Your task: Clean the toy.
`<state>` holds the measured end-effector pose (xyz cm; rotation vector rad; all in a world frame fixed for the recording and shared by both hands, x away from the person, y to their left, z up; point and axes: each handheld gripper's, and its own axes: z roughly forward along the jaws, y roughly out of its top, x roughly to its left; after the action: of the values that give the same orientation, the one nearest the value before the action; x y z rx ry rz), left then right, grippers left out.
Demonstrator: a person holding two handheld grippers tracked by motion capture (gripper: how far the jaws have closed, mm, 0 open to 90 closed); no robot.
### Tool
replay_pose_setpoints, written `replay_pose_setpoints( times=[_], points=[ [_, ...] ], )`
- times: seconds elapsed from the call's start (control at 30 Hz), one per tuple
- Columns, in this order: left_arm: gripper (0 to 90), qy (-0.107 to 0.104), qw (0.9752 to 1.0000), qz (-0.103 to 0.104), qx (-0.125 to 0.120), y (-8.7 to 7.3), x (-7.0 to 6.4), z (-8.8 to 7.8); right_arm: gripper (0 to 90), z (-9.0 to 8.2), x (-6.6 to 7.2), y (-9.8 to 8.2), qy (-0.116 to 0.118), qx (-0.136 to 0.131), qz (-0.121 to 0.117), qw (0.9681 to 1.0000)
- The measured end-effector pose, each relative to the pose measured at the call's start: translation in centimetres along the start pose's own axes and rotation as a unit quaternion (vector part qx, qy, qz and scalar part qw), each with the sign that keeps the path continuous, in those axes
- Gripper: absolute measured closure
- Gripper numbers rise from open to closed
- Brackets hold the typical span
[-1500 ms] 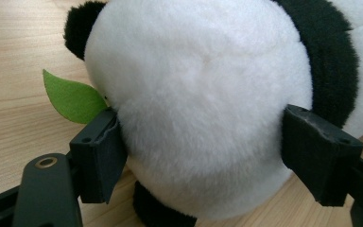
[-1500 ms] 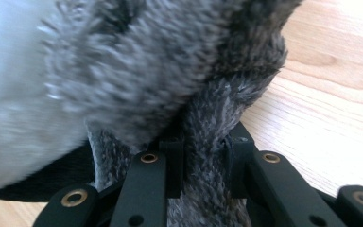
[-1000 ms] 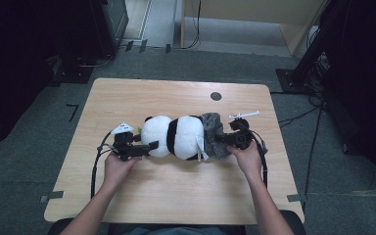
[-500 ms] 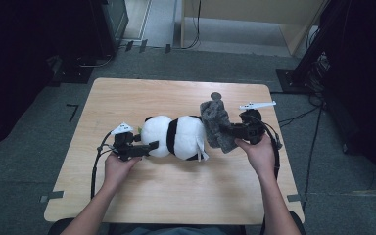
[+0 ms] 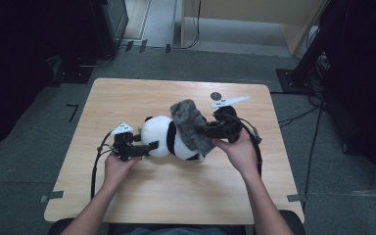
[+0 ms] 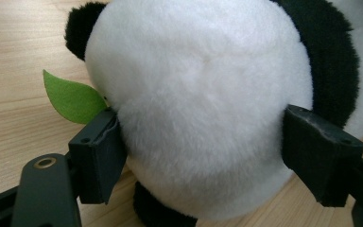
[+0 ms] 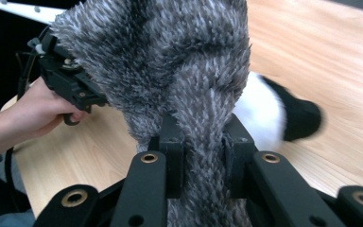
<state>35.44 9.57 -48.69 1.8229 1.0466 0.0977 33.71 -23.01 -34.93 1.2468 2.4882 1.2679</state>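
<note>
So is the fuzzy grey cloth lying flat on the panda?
No, lifted: the right gripper pinches the grey cloth, bunched above the panda.

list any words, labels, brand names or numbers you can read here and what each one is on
None: no readable text in any view.
The panda plush and the grey furry cloth carry no tag or print that shows.
The left hand-held gripper and right hand-held gripper show no marking.
The dark round mark on the table is too small to tell.
</note>
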Motion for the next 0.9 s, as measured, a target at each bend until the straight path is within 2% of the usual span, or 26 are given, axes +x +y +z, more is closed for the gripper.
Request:
replay_pose_setpoints(
  times=[0.37, 0.57, 0.67, 0.77, 0.9],
  points=[
    [20.1, 0.000, 1.0000, 0.001, -0.001, 0.0, 0.0, 0.0, 75.1, 7.2, 2.6, 3.6, 0.041, 0.037, -0.021, 0.9983],
    [20.2, 0.001, 1.0000, 0.001, -0.001, 0.0, 0.0, 0.0, 75.2, 10.4, 3.3, 4.6, 0.044, 0.067, -0.025, 0.9965],
    [20.2, 0.002, 1.0000, 0.001, -0.001, 0.0, 0.0, 0.0, 75.2, 11.7, 3.2, 4.5, 0.035, 0.081, -0.021, 0.9959],
    [20.2, 0.002, 1.0000, 0.001, 0.000, 0.0, 0.0, 0.0, 75.2, 12.5, 3.2, 4.2, 0.036, 0.089, -0.018, 0.9952],
    [20.1, 0.004, 1.0000, 0.003, 0.002, 0.0, -0.1, 0.0, 75.2, 12.5, 3.3, 4.0, 0.032, 0.089, -0.024, 0.9952]
  ],
)
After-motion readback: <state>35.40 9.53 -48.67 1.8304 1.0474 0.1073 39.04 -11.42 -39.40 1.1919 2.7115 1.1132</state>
